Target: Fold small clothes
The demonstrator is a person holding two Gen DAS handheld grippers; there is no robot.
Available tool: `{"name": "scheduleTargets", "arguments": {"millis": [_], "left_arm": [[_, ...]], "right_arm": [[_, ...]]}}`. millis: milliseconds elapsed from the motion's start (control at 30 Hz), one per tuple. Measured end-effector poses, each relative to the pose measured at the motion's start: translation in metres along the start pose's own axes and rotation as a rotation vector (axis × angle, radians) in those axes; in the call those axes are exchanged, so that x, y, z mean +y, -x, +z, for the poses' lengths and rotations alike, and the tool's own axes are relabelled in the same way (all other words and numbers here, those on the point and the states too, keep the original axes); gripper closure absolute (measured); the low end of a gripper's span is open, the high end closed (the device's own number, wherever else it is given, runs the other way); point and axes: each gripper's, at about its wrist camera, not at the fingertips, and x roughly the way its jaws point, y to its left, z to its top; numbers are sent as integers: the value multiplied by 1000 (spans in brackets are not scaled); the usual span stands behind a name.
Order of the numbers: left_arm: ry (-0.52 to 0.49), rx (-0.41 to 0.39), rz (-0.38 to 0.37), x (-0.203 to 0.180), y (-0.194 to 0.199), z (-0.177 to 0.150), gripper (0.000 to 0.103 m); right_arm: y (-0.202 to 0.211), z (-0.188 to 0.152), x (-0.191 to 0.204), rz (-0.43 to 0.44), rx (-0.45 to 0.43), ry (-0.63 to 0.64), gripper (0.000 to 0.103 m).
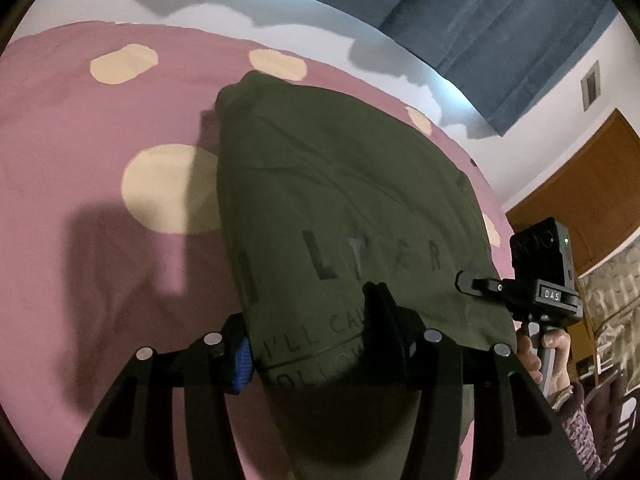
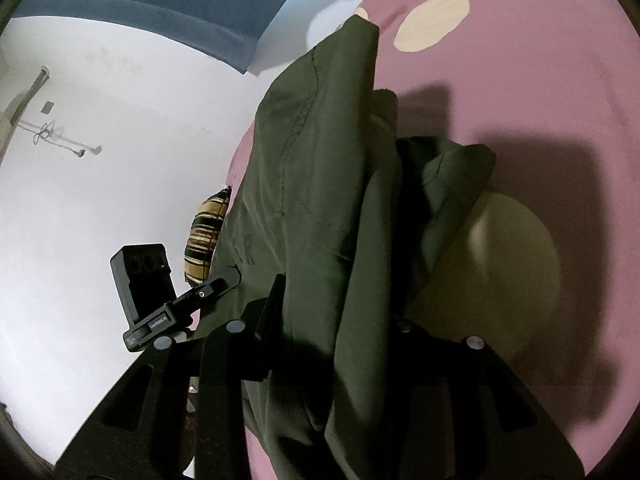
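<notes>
I am mid-fold: both tools are clamped on the near edge of the olive green T-shirt (image 1: 340,184), the left gripper (image 1: 312,332) at its printed hem and the right gripper (image 2: 340,320) on a bunched corner, and the cloth hangs lifted over the pink spotted bedsheet (image 1: 80,160). The next move, as I judge it, calls for carrying that edge forward evenly and laying it flat before I let go. Nothing lies on the sheet ahead; the striped cushion (image 2: 206,236) sits off the bed's edge, and a loose sleeve sagging beside my right tool could crumple under the fold.

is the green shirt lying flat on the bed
No, the green shirt hangs lifted above the pink bed, bunched between the fingers of the left gripper and casting a shadow on the sheet.
</notes>
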Motion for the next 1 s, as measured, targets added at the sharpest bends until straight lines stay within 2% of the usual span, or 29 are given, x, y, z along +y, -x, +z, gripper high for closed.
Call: {"name": "scheduleTargets", "arguments": {"millis": [233,400,667,867,900,1000], "left_arm": [[24,23,-2,24,-8,-1,50],[21,9,-19,30,-8,-7,50],[22,4,-25,33,-8,-9,48],[25,1,-42,36,-5,-10,45],[34,1,-48,38,-3,-10,44],[39,-7,-69,38,8,-16,30]], "right_arm": [[-20,8,-10,2,16,-29,71],[-11,4,-32,36,16,-47,71],[-14,6,-32,53,21,-64,70],[-13,6,-28,56,28,-90,57],[-11,5,-27,53,22,-90,52],[-1,1,-23,44,-8,-85,32]]}}
